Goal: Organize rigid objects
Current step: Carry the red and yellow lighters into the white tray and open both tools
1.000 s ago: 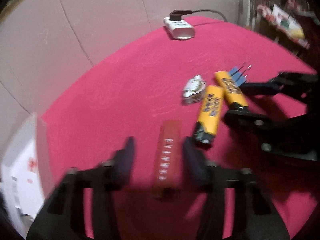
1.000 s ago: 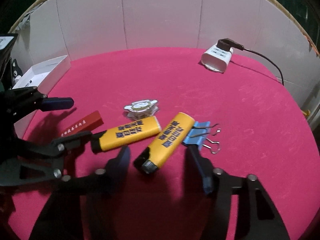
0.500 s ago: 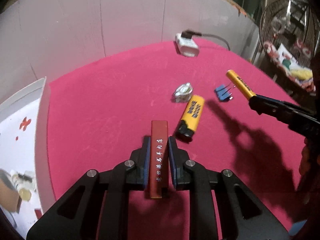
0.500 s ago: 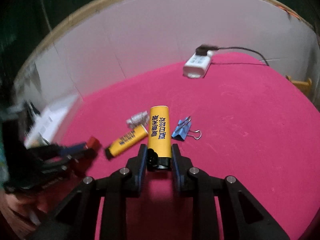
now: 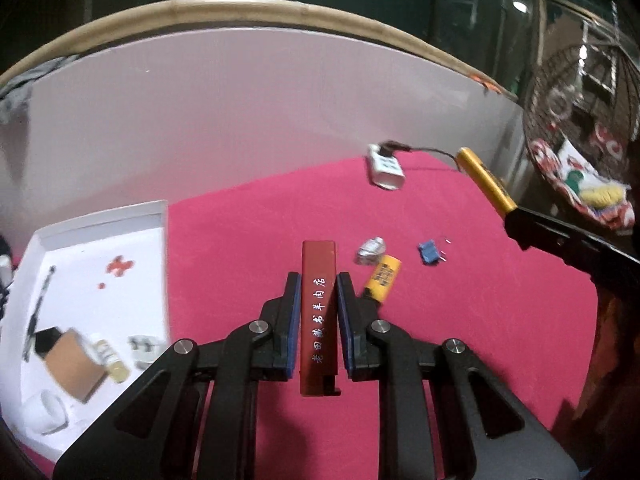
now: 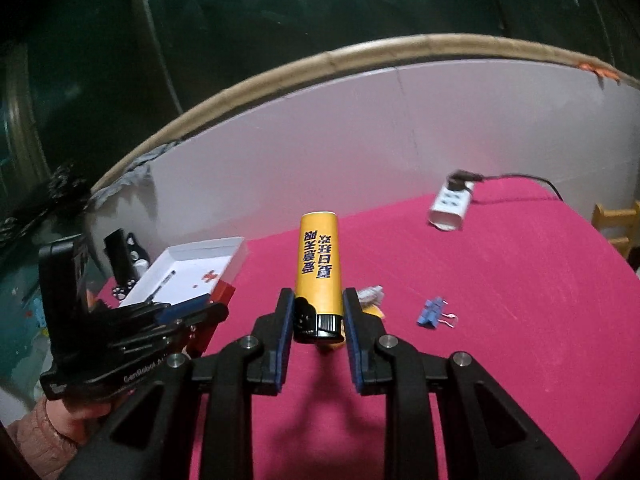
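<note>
My left gripper [image 5: 317,292] is shut on a flat red bar with white characters [image 5: 319,300], held above the pink tabletop. My right gripper [image 6: 316,300] is shut on a yellow lighter [image 6: 319,268], gripped near its black head with the body pointing away. From the left wrist view that same lighter [image 5: 486,180] sticks out of the right gripper at the upper right. A second yellow lighter [image 5: 383,278] lies on the table beside a small silver badge [image 5: 370,249] and a blue binder clip [image 5: 430,252]. In the right wrist view the left gripper [image 6: 192,312] is at the left with the red bar's end [image 6: 222,294].
A white tray [image 5: 158,216] at the table's left holds several small items, among them a brown box [image 5: 74,362] and a pen. A white power strip [image 5: 386,168] with a black plug lies at the back. A white curved wall rims the table. A hand [image 6: 44,428] holds the left gripper.
Both grippers closed on their objects, the left on the red bar and the right on a yellow lighter, and lifted them off the table. Both views now look further over the table.
</note>
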Demonstrator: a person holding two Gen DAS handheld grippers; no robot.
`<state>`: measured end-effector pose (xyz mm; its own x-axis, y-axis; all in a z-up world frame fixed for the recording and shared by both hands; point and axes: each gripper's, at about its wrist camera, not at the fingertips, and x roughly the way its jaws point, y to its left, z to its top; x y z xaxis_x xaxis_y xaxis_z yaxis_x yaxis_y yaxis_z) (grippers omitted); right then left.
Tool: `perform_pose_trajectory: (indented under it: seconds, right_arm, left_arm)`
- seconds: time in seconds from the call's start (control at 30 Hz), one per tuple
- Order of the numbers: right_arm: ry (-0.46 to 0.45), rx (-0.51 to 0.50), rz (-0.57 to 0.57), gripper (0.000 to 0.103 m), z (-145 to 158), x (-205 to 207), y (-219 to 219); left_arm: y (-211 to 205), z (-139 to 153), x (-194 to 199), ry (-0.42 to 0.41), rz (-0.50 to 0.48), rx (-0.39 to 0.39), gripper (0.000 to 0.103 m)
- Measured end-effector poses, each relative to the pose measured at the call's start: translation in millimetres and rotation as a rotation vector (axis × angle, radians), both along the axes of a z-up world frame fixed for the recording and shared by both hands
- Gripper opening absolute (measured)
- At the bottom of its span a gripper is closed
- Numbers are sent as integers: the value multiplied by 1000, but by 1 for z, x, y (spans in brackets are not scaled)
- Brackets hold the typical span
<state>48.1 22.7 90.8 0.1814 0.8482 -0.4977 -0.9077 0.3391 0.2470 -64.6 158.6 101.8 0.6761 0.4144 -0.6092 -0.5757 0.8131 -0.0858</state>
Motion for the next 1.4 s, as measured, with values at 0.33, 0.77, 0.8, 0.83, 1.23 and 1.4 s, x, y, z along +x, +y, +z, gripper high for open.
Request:
perform_pose_trajectory:
  seconds: [0.33, 0.77, 0.8, 0.83, 1.23, 1.4]
  right_arm:
    - [-80, -21, 160, 22, 13, -51, 56]
    - [-110, -104, 322, 23, 0, -119, 144]
    - [-110, -116, 332, 23, -2, -124, 153]
    - [-110, -128, 339, 23, -5, -128, 160]
    - [-95, -300, 394, 23, -61, -167, 233]
    - [-103, -320, 377, 23, -72, -170, 245]
  left_arm:
    - [37, 9, -64, -46, 207, 22, 16]
    - [82, 0, -146, -15, 461, 58, 16]
    - [85, -1, -151, -9, 480, 56, 16]
    - [91, -4, -157, -7, 498, 47, 16]
    - [128, -39, -196, -7, 594, -53, 16]
    - [131, -41, -193, -27, 587, -68, 16]
